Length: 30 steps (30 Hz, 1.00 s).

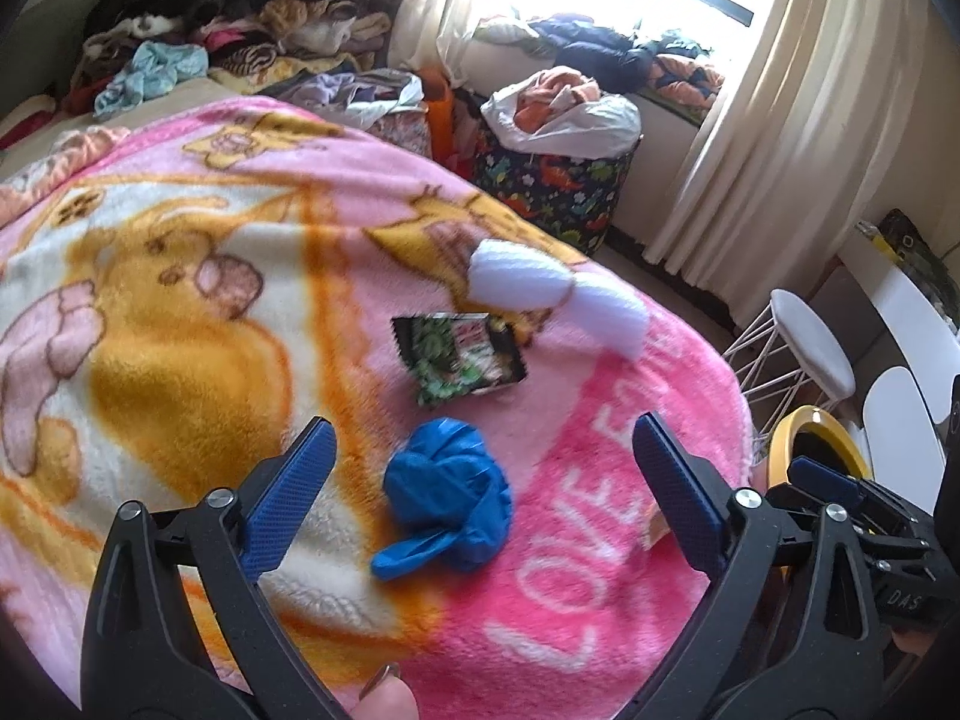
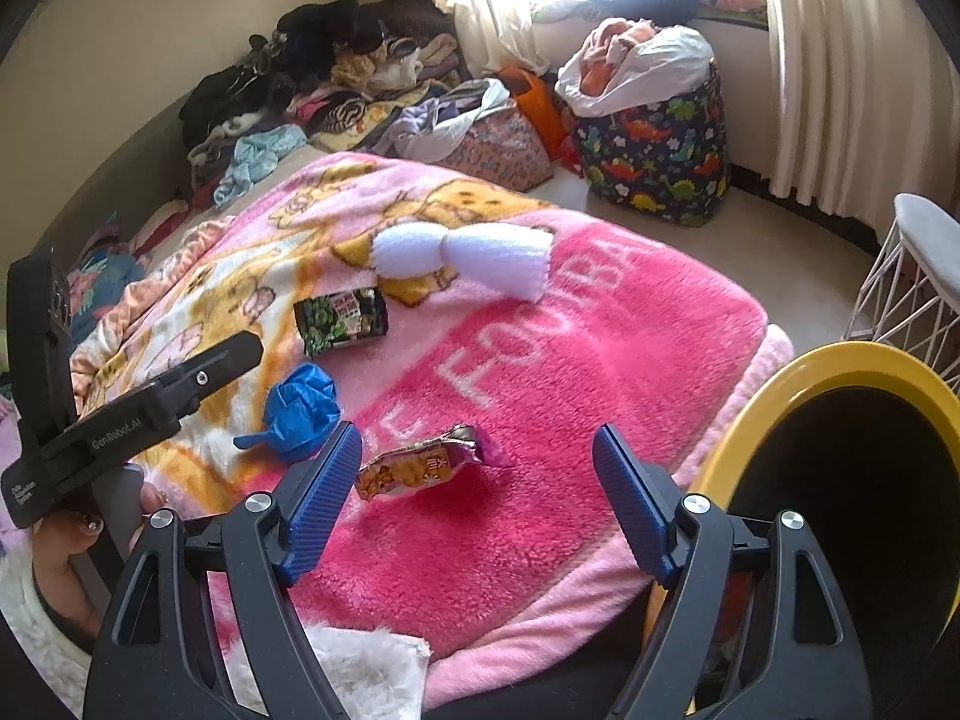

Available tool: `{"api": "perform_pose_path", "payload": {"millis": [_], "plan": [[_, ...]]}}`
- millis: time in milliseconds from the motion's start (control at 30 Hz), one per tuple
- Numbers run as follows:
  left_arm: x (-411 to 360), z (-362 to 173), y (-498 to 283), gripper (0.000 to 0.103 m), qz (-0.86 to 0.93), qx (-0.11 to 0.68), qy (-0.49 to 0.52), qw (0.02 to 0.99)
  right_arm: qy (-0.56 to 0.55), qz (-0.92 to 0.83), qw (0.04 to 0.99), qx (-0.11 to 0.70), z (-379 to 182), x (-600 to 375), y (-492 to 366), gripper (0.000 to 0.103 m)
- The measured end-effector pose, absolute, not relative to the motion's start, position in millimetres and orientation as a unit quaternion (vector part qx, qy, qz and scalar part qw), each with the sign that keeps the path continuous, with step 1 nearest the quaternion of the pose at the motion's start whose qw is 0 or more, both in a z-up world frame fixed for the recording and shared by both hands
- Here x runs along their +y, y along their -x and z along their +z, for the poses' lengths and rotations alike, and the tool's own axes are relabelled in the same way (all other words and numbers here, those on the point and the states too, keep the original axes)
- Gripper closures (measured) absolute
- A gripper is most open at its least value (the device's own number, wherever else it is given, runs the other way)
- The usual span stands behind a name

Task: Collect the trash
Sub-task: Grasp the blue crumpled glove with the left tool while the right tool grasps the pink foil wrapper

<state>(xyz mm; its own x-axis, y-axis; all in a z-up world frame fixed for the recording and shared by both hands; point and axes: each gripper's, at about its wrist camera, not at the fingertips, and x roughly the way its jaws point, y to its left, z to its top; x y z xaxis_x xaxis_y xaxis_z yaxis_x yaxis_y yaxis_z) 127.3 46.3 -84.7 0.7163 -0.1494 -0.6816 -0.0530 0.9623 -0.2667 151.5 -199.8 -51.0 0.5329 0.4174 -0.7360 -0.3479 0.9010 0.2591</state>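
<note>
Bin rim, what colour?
Yellow rim, black inside; clearest in the right wrist view.

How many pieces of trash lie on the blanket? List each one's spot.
4: blue wad nearest the left claw, green wrapper beyond it, white wad farthest, orange snack packet between the right claw's fingers. Others may be hidden.

Bed w/ pink cartoon fleece blanket (image 2: 540,516). Directly on it: orange snack wrapper (image 2: 414,468) centre; crumpled blue glove (image 2: 300,411) at 10 o'clock; green-black packet (image 2: 342,319) at 11; white twisted cloth (image 2: 465,261) at 12. Clothes pile (image 2: 336,78) at far end.
</note>
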Motion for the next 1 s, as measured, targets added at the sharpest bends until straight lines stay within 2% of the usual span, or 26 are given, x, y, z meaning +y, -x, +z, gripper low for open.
{"api": "perform_pose_path", "payload": {"millis": [300,600,700,900,1000], "plan": [[54,-110,-133,0.031,-0.029,0.41,0.148,0.9,-0.038,0.218,0.858,0.463,-75,-187,-166,0.03],[50,-124,-136,0.038,-0.043,0.428,0.148,0.891,-0.038,0.221,0.845,0.485,-92,-178,-178,0.033],[49,-127,-138,0.039,-0.047,0.431,0.145,0.889,-0.036,0.223,0.84,0.494,-98,-174,-182,0.039],[46,-134,-140,0.042,-0.044,0.438,0.134,0.888,-0.031,0.231,0.832,0.503,-107,-169,-184,0.059],[44,-136,-141,0.044,-0.04,0.439,0.128,0.888,-0.033,0.24,0.83,0.502,-106,-168,-185,0.073]]}}
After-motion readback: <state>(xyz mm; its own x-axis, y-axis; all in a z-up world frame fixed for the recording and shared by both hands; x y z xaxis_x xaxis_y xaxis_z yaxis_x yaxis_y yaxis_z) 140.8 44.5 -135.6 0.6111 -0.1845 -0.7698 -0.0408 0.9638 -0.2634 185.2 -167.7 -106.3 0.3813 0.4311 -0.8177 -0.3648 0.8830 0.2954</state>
